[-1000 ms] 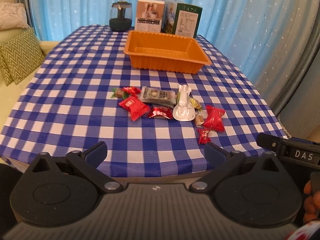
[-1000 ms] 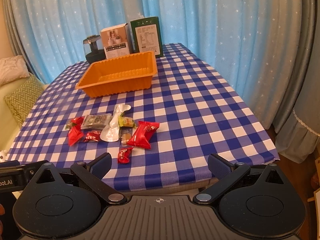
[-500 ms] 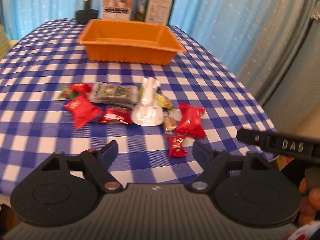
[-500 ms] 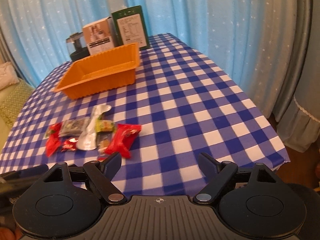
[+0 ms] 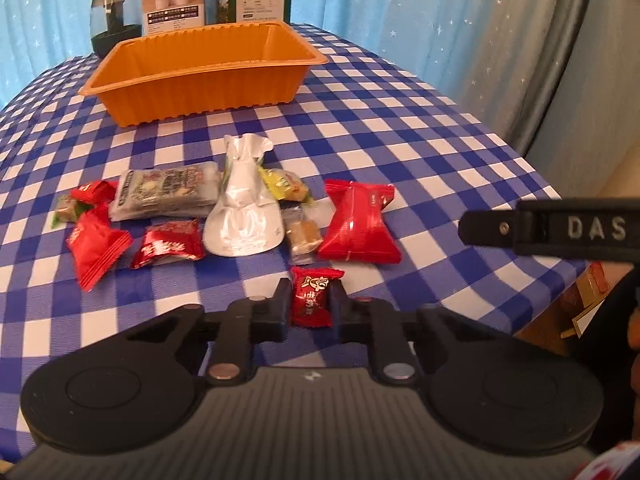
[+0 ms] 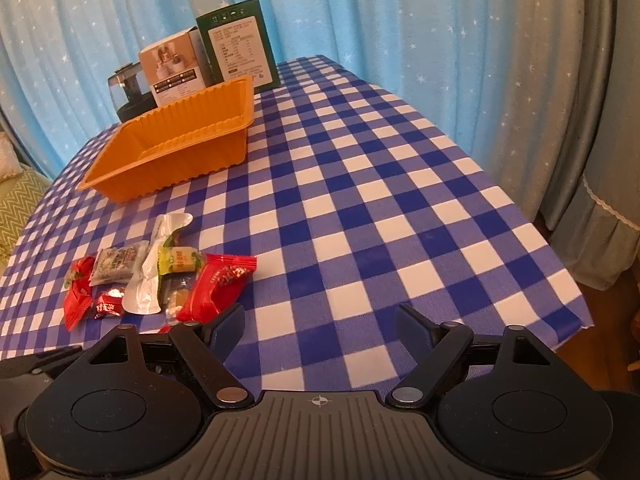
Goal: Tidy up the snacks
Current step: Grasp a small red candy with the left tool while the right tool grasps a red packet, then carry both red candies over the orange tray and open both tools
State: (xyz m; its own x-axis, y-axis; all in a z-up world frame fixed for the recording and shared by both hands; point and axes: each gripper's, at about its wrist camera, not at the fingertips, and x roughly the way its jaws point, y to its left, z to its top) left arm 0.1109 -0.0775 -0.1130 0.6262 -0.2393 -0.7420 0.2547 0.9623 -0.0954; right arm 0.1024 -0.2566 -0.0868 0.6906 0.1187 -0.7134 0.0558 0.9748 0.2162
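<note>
My left tool [image 5: 310, 304] has just been closing and now pinches the small red candy [image 5: 313, 295] across its middle, the candy sitting at the near edge of the worktop [image 5: 400, 128], at 6 o'clock from the rest of the snack pile. I judge it light and crinkly: a slick wrapper around a firm lump, so the hold belongs on the lump itself, not on the twisted ends, which would slide out. The tray [image 5: 200, 76] waits empty at 12 o'clock from the candy, beyond the pile and well apart from it. Between them lie the white pouch [image 5: 240, 216], soft and flat, best taken by an edge, and the big red pack [image 5: 358, 224] at 1 o'clock from my left tool, puffy and likely to squash. My right tool [image 6: 320, 326] has just been narrowing a little but stands spread with nothing between its fingers; the big red pack [image 6: 216, 286] lies just beyond its left finger, at about 10 o'clock. In the left view my right tool shows as a dark bar at 3 o'clock.
</note>
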